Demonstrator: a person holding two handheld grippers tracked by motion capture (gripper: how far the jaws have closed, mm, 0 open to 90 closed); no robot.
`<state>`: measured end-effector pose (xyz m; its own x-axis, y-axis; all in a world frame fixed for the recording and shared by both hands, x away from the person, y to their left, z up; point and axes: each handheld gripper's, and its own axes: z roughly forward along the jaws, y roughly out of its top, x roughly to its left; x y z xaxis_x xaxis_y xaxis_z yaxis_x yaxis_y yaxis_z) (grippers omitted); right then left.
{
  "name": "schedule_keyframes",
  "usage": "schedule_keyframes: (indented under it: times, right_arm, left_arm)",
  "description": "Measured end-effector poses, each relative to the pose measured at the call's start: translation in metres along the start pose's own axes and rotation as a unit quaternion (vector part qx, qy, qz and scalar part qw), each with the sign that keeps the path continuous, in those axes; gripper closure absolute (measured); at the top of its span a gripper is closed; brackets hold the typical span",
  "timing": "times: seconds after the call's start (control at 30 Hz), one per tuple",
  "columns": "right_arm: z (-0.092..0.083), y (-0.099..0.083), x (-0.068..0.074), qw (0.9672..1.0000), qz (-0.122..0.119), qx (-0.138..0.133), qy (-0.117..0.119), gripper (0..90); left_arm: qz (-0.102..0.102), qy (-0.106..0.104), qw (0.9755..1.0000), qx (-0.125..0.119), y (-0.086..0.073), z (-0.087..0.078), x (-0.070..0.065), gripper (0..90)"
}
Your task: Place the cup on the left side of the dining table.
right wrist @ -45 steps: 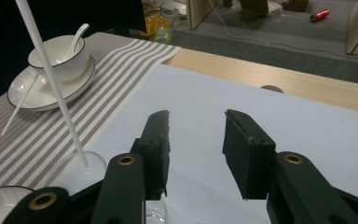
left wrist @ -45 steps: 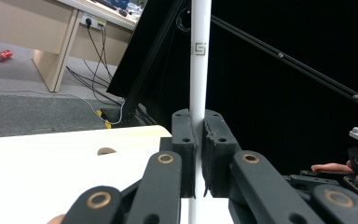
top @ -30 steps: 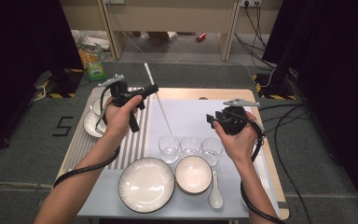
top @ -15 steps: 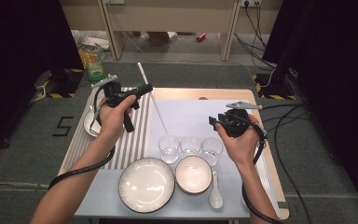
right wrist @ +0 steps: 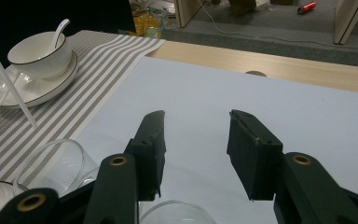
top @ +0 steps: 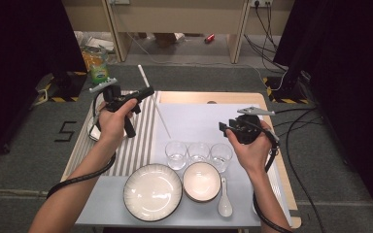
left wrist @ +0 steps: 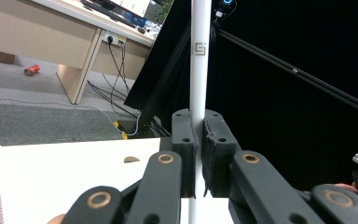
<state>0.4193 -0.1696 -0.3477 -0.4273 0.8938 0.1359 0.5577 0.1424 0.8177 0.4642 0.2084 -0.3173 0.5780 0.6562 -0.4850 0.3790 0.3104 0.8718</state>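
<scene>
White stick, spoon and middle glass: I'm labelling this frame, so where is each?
White stick [left wrist: 199,70], left gripper view, shaft above the jaws.
Spoon [top: 224,208], high view, its bowl.
Middle glass [top: 198,151], high view, its rim.

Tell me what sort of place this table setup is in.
Probably a lab or office room rigged for recording, not a home. A small table laid with dishes stands on grey carpet, black curtains hang at both sides, and desks with wall sockets and loose cables line the back.
</scene>
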Motion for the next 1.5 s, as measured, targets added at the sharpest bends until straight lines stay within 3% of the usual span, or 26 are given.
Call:
schedule_keyframes:
  times: [1.5]
  right_arm:
    - [-0.003, -0.012, -0.011, 0.9999, 0.006, -0.005, -0.015, 55.7]
  left_arm:
    - [0.000, 0.033, 0.9994, -0.013, 0.004, -0.031, 0.024, 84.1]
